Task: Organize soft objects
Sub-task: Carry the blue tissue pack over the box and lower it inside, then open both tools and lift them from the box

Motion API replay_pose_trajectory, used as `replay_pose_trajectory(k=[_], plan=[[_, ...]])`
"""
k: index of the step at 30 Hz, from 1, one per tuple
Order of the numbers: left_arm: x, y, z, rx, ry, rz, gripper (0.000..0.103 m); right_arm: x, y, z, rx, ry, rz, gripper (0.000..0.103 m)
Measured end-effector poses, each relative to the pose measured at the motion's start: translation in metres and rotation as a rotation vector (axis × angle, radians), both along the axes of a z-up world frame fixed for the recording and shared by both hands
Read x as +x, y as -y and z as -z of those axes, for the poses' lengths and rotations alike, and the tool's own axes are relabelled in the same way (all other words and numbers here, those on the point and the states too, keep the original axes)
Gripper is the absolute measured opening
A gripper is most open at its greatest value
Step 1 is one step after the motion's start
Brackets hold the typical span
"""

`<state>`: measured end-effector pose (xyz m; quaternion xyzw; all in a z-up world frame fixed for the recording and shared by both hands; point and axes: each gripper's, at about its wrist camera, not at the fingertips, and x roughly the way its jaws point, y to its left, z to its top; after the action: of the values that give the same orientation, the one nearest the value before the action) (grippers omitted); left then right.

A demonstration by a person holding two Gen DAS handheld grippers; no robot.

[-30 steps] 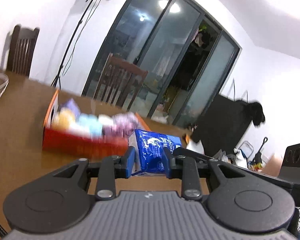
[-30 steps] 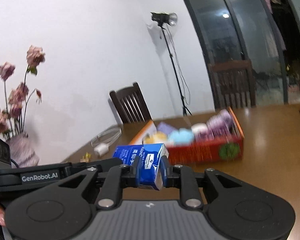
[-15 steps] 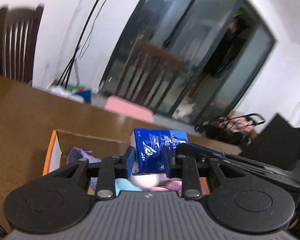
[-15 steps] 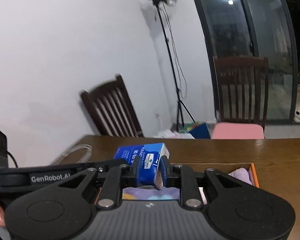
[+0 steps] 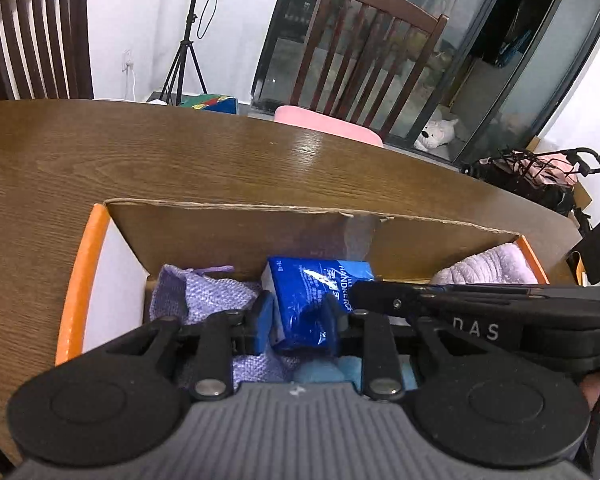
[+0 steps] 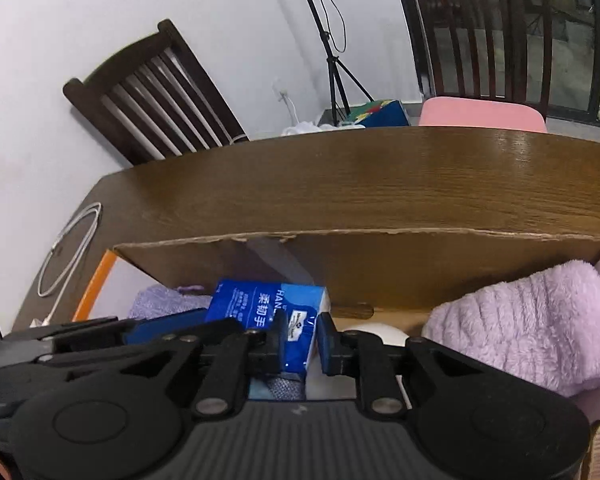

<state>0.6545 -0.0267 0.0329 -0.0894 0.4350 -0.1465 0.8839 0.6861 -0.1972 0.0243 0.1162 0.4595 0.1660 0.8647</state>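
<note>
One cardboard box (image 5: 236, 228) holds a lilac knit pouch (image 5: 196, 296) and fluffy purple towel (image 6: 532, 320); my left gripper (image 5: 298, 322) and right gripper (image 6: 300, 344) both clamp the blue tissue pack (image 5: 312, 300) just above these contents.

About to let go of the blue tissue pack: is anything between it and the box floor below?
Yes. The tissue pack, held by both tools, hangs over soft things already in the box: a purple knit pouch and light blue cloth. It would land on them; the lilac towel lies clear to the right.
</note>
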Motion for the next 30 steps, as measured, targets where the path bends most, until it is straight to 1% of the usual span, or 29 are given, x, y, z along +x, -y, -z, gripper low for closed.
replay_pose_trajectory(k=[4,6,8,9,10,11,12,13,15,16,18,19,20,22,23,27,29,30], plan=[[-0.001,0.003,0.002,0.002,-0.006,0.006,0.027,-0.005,0.000,0.000,-0.002,0.007,0.015,0.017],[-0.001,0.002,-0.001,-0.016,-0.007,0.010,0.031,-0.007,0.003,-0.001,0.007,0.015,0.032,0.017],[-0.003,-0.003,-0.004,-0.029,0.006,0.005,0.039,-0.012,0.005,-0.006,0.002,0.021,0.038,0.018],[-0.010,-0.004,-0.011,-0.028,0.025,0.003,0.043,-0.014,0.010,-0.009,0.005,0.033,0.042,0.020],[-0.019,-0.006,-0.022,-0.027,0.049,0.003,0.049,-0.020,0.011,-0.016,0.009,0.047,0.044,0.022],[-0.026,-0.005,-0.030,-0.024,0.071,0.002,0.050,-0.029,0.012,-0.026,0.005,0.063,0.040,0.024],[-0.036,-0.006,-0.044,-0.017,0.094,0.007,0.050,-0.035,0.013,-0.034,-0.007,0.078,0.037,0.026],[-0.043,-0.008,-0.054,-0.014,0.100,0.009,0.049,-0.044,0.014,-0.046,-0.028,0.098,0.039,0.030],[-0.063,-0.011,-0.080,-0.002,0.125,0.003,0.050,-0.063,0.020,-0.072,-0.063,0.137,0.041,0.033],[-0.076,-0.014,-0.095,0.007,0.147,-0.003,0.050,-0.075,0.024,-0.086,-0.072,0.156,0.043,0.036],[-0.100,-0.019,-0.121,0.018,0.185,-0.006,0.052,-0.102,0.037,-0.115,-0.093,0.195,0.050,0.045],[-0.112,-0.022,-0.129,0.021,0.202,-0.008,0.055,-0.113,0.043,-0.127,-0.105,0.210,0.054,0.052],[-0.127,-0.025,-0.140,0.027,0.224,-0.012,0.058,-0.128,0.051,-0.139,-0.116,0.230,0.061,0.056],[-0.157,-0.029,-0.156,0.041,0.256,-0.024,0.060,-0.155,0.066,-0.158,-0.132,0.253,0.076,0.056],[-0.167,-0.029,-0.162,0.047,0.265,-0.026,0.061,-0.170,0.075,-0.167,-0.137,0.265,0.091,0.058],[-0.215,-0.029,-0.180,0.060,0.295,-0.033,0.066,-0.216,0.094,-0.179,-0.143,0.292,0.120,0.062],[-0.239,-0.027,-0.184,0.071,0.322,-0.037,0.071,-0.240,0.097,-0.182,-0.147,0.312,0.119,0.066],[-0.250,-0.028,-0.184,0.070,0.334,-0.045,0.072,-0.250,0.097,-0.181,-0.154,0.325,0.120,0.067]])
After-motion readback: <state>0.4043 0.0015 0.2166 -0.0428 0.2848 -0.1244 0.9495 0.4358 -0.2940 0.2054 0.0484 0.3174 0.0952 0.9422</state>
